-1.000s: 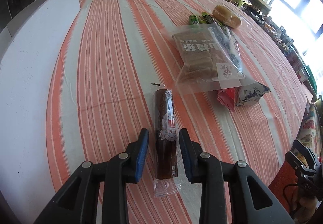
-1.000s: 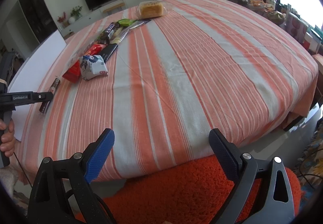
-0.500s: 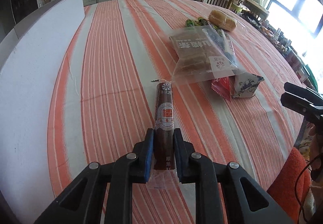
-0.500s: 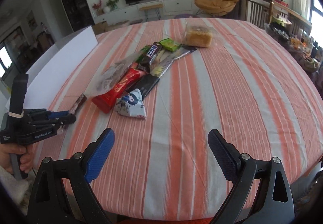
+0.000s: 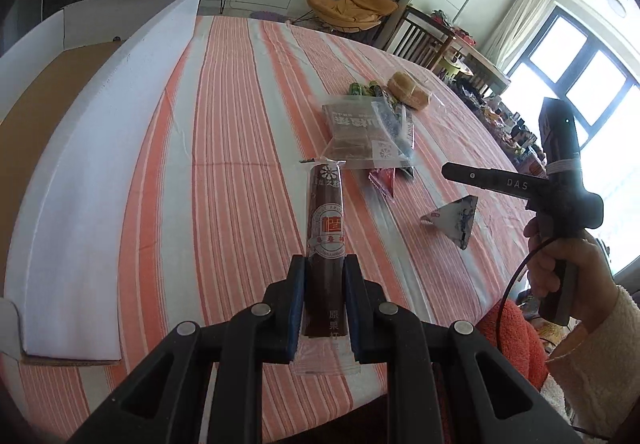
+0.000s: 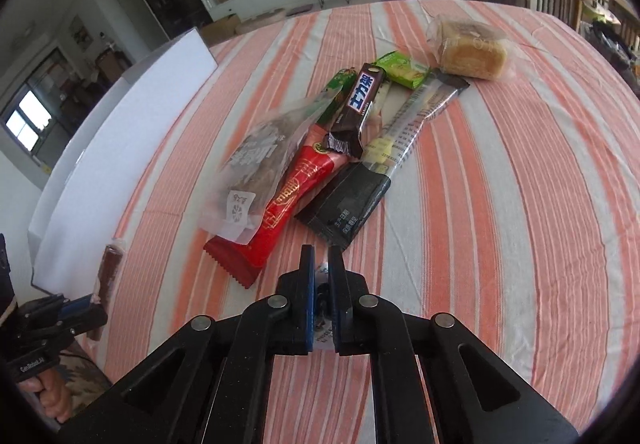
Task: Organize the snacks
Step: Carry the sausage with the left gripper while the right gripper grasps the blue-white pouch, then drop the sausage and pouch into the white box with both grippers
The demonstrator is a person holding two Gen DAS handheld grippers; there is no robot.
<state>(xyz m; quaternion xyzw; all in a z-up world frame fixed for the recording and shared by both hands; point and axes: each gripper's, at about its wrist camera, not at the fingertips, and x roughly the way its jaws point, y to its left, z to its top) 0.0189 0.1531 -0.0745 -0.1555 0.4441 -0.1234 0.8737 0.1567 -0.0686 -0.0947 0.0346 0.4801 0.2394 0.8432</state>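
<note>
My left gripper [image 5: 324, 268] is shut on a long dark brown snack roll [image 5: 326, 220] in clear wrap, held lifted above the striped tablecloth; the roll also shows in the right wrist view [image 6: 108, 268]. My right gripper [image 6: 322, 264] is shut on a small white-and-blue triangular packet [image 5: 454, 218], which hangs from it above the table. A pile of snacks lies further on: a red packet [image 6: 288, 200], a black packet [image 6: 348, 208], a chocolate bar [image 6: 358, 108], a clear bag of brown cakes [image 6: 256, 168], a wrapped bread loaf [image 6: 470, 52].
A white open box with a cardboard floor [image 5: 92, 132] stands along the table's left side. The round table has an orange-and-white striped cloth [image 6: 500, 184]. An orange cushioned seat [image 5: 516, 336] is at the near edge. Chairs and a cluttered table stand behind.
The left gripper has lifted the brown roll off the cloth. The right gripper has moved in, shut on the white-and-blue packet and lifted it.
</note>
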